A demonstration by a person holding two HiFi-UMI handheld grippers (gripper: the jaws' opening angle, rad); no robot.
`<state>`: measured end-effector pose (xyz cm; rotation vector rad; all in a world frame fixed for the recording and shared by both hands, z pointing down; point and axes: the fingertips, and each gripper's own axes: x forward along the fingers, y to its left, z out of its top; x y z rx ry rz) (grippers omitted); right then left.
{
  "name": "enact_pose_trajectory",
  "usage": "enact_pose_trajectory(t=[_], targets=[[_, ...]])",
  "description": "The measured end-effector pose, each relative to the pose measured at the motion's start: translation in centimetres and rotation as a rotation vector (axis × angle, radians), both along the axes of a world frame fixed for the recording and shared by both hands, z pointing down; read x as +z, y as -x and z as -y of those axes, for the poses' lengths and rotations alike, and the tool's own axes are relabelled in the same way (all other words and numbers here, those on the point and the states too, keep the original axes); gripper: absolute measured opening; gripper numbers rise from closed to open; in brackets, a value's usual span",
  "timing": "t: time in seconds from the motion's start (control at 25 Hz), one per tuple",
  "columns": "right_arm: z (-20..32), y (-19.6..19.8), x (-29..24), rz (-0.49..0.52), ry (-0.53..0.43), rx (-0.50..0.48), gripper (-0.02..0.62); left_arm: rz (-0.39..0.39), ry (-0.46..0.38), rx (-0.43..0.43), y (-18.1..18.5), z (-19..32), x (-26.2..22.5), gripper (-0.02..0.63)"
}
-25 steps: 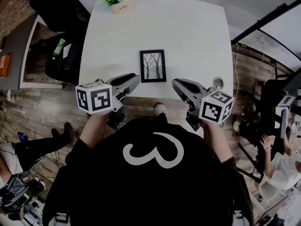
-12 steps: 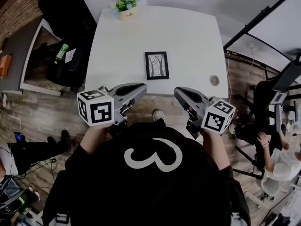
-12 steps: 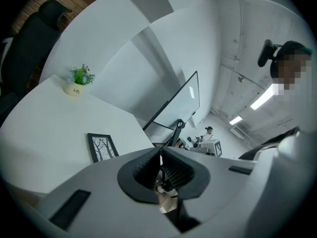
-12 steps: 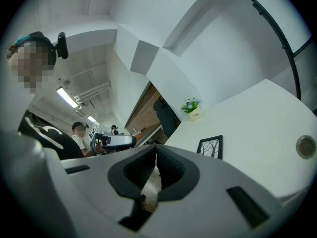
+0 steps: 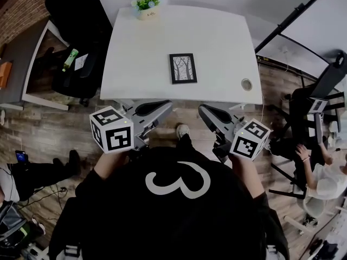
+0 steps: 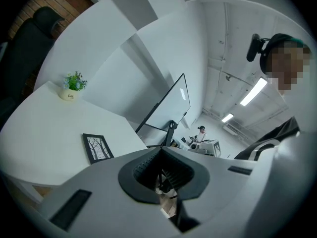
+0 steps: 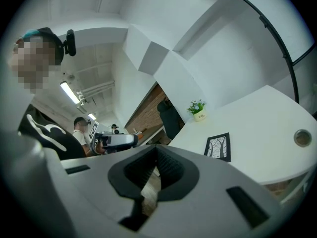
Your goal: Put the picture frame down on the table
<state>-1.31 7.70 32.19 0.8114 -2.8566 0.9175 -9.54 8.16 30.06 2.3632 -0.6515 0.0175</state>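
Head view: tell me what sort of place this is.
Probably an office or lab workroom: a white table bearing a picture frame, a black office chair beside it on a plank floor, and, in the left gripper view, a whiteboard under ceiling strip lights.

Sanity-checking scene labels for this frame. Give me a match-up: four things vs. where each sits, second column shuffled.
Things:
1. picture frame
2. potted plant
3. round grommet
4. green bottle

Places:
A. near-right corner of the white table
B. far edge of the table
C. lying flat, mid-table
D. off the table, to its left in the head view

Pairs: 1-C, 2-B, 3-A, 4-D
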Motion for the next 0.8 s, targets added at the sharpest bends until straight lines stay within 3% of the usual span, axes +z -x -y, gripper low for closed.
enact_pose_trajectory(t=[0.2, 0.8], targets=[[-1.2, 0.8, 0.6, -0.002, 0.01, 0.004, 0.023, 0.006, -0.013, 0.004, 0.5, -1.2, 0.6, 0.017], [-3.1, 0.8, 3.1, -0.018, 0.066, 0.032, 0.023, -0.008, 0.058, 0.03, 0.2, -2.7, 3.3, 0.017]])
